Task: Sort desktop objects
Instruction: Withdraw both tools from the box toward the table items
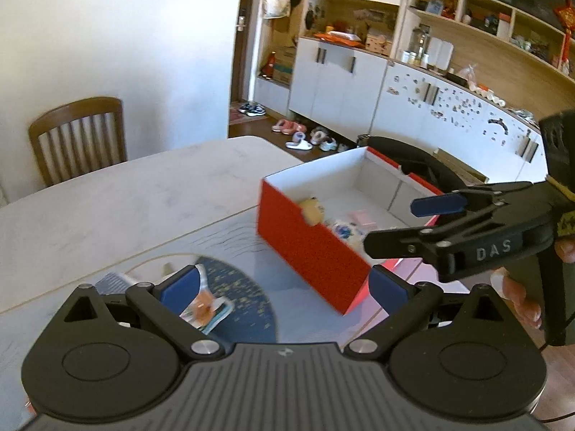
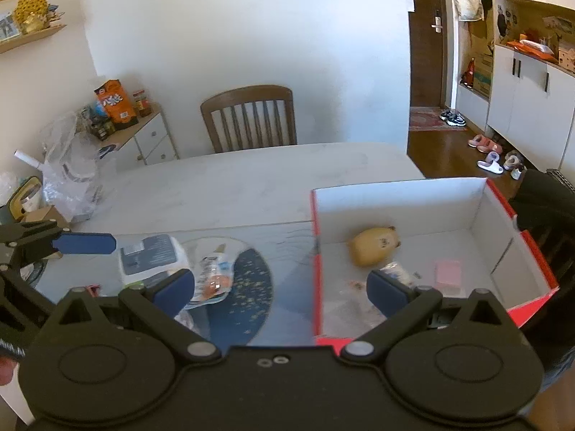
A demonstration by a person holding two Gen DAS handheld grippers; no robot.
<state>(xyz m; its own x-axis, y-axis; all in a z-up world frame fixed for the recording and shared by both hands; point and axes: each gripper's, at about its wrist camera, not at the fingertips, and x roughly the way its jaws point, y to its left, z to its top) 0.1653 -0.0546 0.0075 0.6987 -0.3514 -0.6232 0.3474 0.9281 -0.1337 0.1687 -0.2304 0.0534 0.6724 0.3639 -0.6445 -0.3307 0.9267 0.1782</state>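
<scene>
Left wrist view: left gripper spread and empty above the clear snack packet lying on the table beside the red box. Right wrist view: right gripper likewise released, straddling the box wall; the packet looks light, crinkly and slippery, best pinched at a sealed edge.

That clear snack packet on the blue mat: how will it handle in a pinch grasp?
The clear packet looks like thin glossy film, so it is probably slick and will crumple between the jaws. It seems light for its size; a push would likely slide it across the blue mat rather than tip it. Its loose ends will probably droop once lifted.
</scene>
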